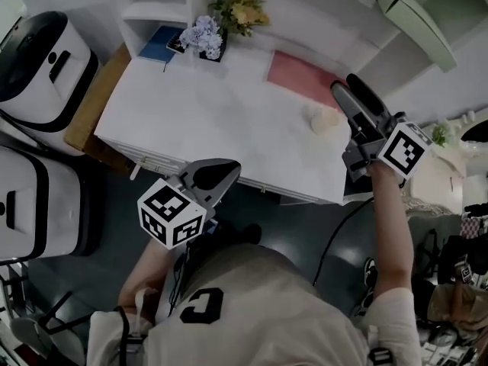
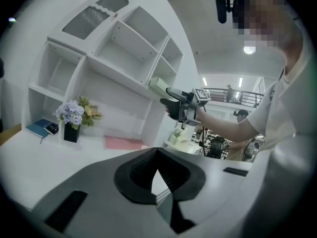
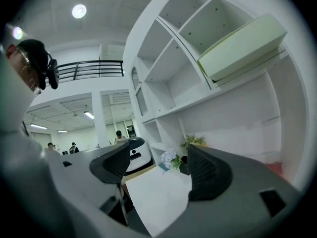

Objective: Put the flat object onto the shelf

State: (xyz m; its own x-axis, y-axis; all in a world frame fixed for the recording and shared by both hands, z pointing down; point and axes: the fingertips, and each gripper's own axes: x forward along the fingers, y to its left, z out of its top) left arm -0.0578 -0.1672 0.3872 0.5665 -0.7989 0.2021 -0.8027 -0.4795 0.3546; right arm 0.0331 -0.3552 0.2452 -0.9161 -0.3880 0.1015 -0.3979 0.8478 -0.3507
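Observation:
A pale green flat box point(image 1: 412, 14) lies tilted on an upper shelf at the right, also seen in the right gripper view point(image 3: 242, 46) and, small, in the left gripper view point(image 2: 159, 87). A pink flat sheet point(image 1: 301, 73) lies on the white table point(image 1: 198, 120) near the back wall. My right gripper point(image 1: 345, 84) is open and holds nothing; it hovers above the table's right end, below the green box. My left gripper point(image 1: 227, 168) is shut with nothing in it, in front of the table's near edge. In its own view point(image 2: 157, 151) the jaw tips meet.
A blue book point(image 1: 158, 44) lies in the left shelf bay, beside a vase of pale purple flowers point(image 1: 204, 36) and yellow flowers point(image 1: 240, 10). A small cream round object point(image 1: 326, 120) sits on the table near my right gripper. White rounded machines point(image 1: 42, 67) stand at left.

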